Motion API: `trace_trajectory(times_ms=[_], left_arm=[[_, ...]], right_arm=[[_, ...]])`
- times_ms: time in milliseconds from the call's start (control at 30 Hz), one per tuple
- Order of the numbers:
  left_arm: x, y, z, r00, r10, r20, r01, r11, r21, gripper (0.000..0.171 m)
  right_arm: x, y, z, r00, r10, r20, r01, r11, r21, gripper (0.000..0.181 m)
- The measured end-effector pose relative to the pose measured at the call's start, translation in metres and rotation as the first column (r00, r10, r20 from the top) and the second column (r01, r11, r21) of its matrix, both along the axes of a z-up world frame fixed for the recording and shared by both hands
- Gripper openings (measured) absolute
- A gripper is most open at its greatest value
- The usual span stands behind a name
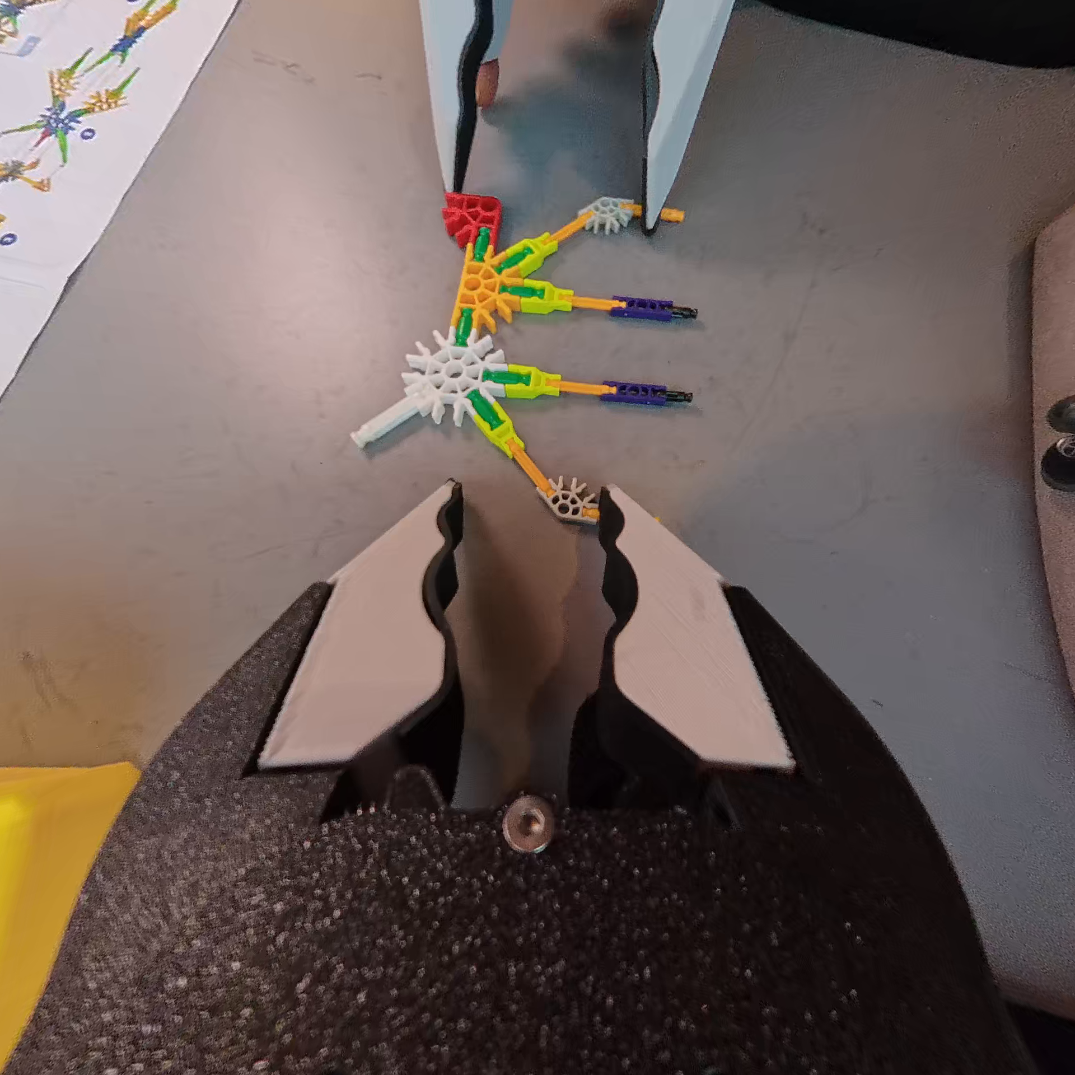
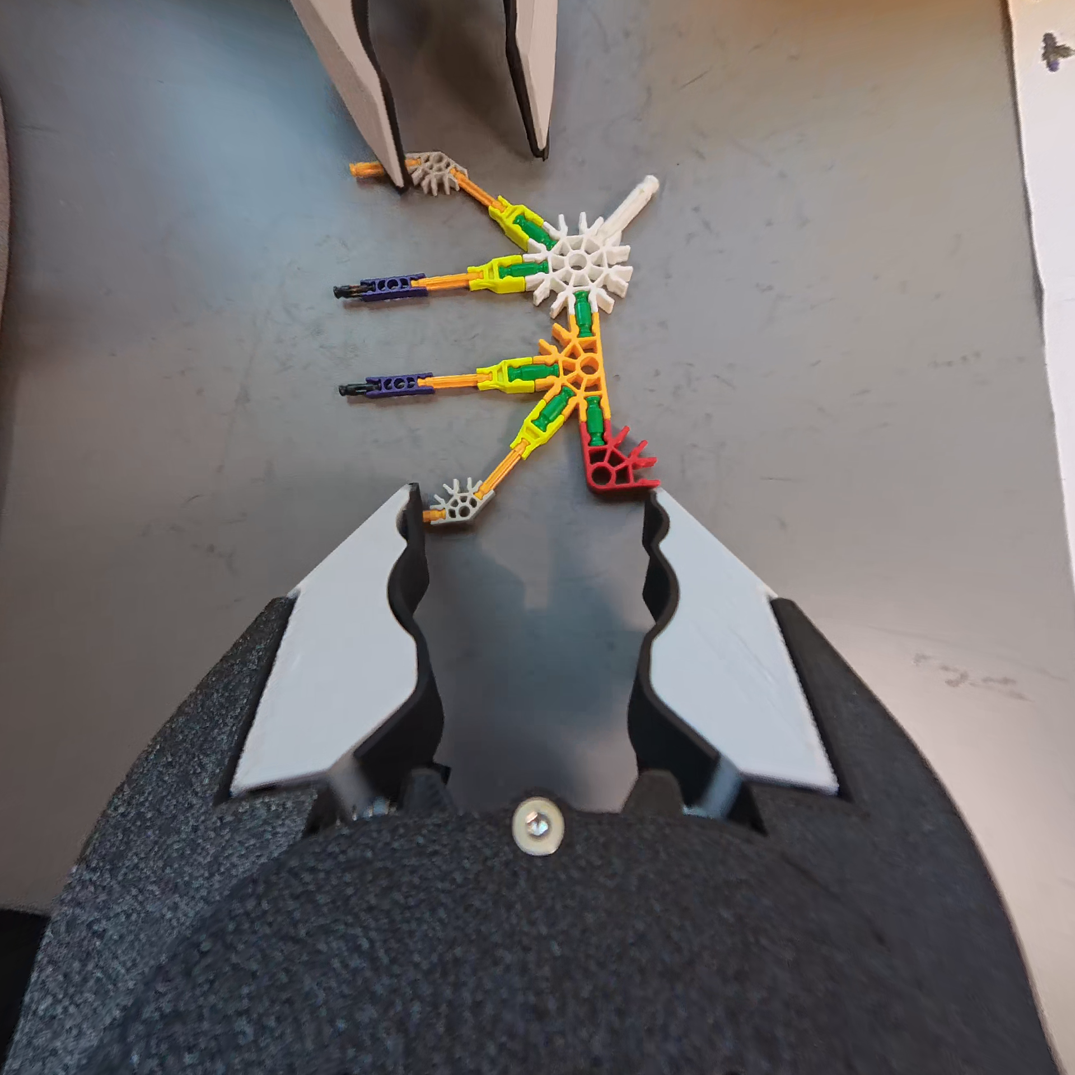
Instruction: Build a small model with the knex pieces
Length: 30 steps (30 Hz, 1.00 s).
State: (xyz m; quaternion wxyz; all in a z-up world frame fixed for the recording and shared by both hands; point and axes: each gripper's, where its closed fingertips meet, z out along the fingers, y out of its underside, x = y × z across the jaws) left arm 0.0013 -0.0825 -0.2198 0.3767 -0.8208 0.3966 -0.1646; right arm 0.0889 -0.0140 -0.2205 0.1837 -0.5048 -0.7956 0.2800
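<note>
Construction-toy figure (image 1: 483, 343) of snap-together plastic rods and connectors lies flat on the grey, scuffed worktop (image 1: 232, 349), between the two grippers that face each other.

The left gripper (image 1: 530, 499) has its jaws apart and holds nothing; its right finger tip touches, or nearly touches, a small grey fan-shaped connector (image 1: 569, 501) with a short orange rod through it. The right gripper (image 2: 532, 494) also stands with jaws apart and empty. Its left finger tip is just beside another grey fan connector (image 2: 462, 505), and its right tip is just beside the red corner connector (image 2: 613, 465). The fingers are smooth light-grey plastic with wavy black rubber pads, on a rough black grainy body.

Farther out, the red piece joins by a green rod to an orange half-round connector (image 2: 579, 366), then to a white snowflake-shaped wheel (image 2: 579, 264) with a white rod (image 2: 631, 203) sticking out. Lime clips, thin orange rods and two purple sleeves (image 2: 395, 385) with black tips spread sideways.

At the worktop edge lie a printed instruction sheet (image 1: 64, 116) and something yellow (image 1: 52, 843).
</note>
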Motion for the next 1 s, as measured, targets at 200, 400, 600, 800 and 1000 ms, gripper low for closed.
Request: trace_trajectory(times_ms=[200,400,600,800,1000], left_arm=[[-0.007,0.008,0.000,0.998,0.056,-0.007,-0.056,0.998,0.019,0.043],[-0.007,0.013,0.001,0.997,0.074,-0.008,-0.074,0.997,0.035,0.037],[-0.007,0.016,0.007,0.996,0.084,0.008,-0.084,0.994,0.068,0.037],[-0.020,0.030,0.041,0.975,0.172,0.141,-0.196,0.964,0.178,0.043],[-0.044,0.043,0.085,0.905,0.267,0.332,-0.366,0.887,0.283,0.052]], right_arm=[[0.000,0.003,0.000,1.000,-0.021,-0.002,0.021,1.000,0.007,0.071],[0.000,0.007,0.001,0.999,-0.038,-0.009,0.038,0.999,0.001,0.068],[0.001,0.011,0.002,0.999,-0.048,-0.019,0.048,0.999,0.005,0.070],[-0.013,0.026,0.043,0.961,-0.143,-0.238,0.130,0.989,-0.070,0.073],[-0.022,0.076,0.105,0.762,-0.333,-0.555,0.344,0.935,-0.088,0.074]])
